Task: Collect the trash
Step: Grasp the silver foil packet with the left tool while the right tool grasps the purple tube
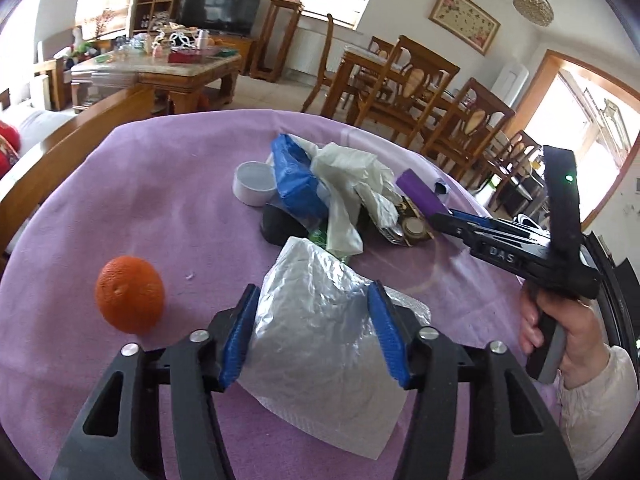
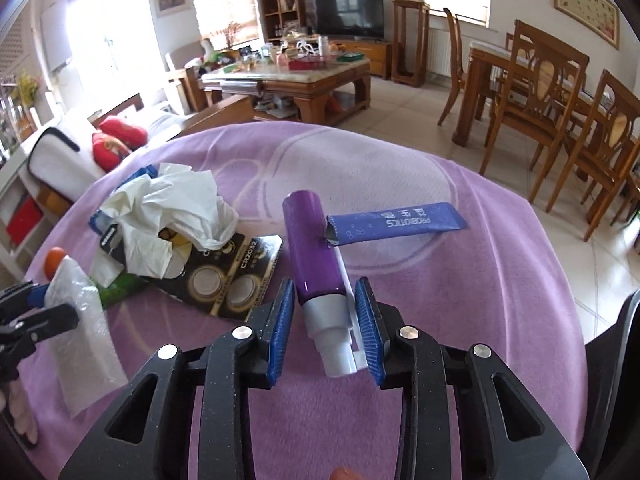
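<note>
Left wrist view: left tongs point(image 1: 314, 332) tilt downward, pads pinching the silvery bag point(image 1: 320, 328). Right tongs point(image 2: 326, 328), likewise angled down, flank the purple tube point(image 2: 314, 256); contact cannot be told.

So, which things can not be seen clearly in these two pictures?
- Left wrist view: the dark object is half covered by the blue bag; what it is stays unclear.
- Right wrist view: the orange is mostly hidden behind the bubble-wrap bag.
- Right wrist view: the battery card is partly under crumpled tissue.
- Right wrist view: the left gripper is cut by the picture's edge.
</note>
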Action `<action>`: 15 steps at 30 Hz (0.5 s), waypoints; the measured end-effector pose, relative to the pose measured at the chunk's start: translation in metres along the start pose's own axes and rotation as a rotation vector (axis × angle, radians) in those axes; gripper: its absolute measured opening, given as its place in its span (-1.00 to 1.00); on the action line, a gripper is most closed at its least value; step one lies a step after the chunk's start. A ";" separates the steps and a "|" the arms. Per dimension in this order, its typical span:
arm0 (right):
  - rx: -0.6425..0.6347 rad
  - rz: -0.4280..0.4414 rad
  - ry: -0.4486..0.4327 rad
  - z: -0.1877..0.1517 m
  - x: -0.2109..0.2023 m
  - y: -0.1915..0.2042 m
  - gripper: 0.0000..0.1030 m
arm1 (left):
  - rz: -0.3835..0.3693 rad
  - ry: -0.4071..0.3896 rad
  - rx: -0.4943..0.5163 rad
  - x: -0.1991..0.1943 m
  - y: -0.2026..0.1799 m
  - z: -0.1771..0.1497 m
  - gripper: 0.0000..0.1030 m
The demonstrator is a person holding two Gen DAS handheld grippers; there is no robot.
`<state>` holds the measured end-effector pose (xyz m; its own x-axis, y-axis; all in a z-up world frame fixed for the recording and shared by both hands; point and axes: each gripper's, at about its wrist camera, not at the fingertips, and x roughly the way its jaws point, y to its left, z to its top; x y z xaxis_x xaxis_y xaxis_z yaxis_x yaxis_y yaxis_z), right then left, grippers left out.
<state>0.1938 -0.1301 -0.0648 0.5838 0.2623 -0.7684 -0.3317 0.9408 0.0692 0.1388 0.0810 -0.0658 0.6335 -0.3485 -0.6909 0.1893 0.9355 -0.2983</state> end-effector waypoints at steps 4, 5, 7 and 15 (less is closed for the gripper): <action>-0.010 0.006 -0.013 0.002 0.000 0.004 -0.49 | -0.012 -0.003 0.025 -0.001 -0.003 -0.003 -0.26; -0.008 0.007 -0.014 0.001 0.000 0.005 -0.49 | -0.019 -0.007 0.029 -0.002 -0.004 -0.004 -0.31; -0.001 0.020 -0.017 -0.003 -0.004 0.003 -0.50 | -0.030 -0.017 0.030 -0.003 -0.004 -0.003 -0.38; 0.060 0.170 -0.085 -0.023 -0.060 0.003 -0.50 | -0.052 -0.104 0.057 -0.029 -0.018 -0.007 -0.45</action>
<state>0.1406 -0.1474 -0.0336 0.5848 0.4332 -0.6858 -0.3876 0.8919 0.2329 0.1118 0.0736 -0.0448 0.6955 -0.3915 -0.6025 0.2644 0.9191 -0.2920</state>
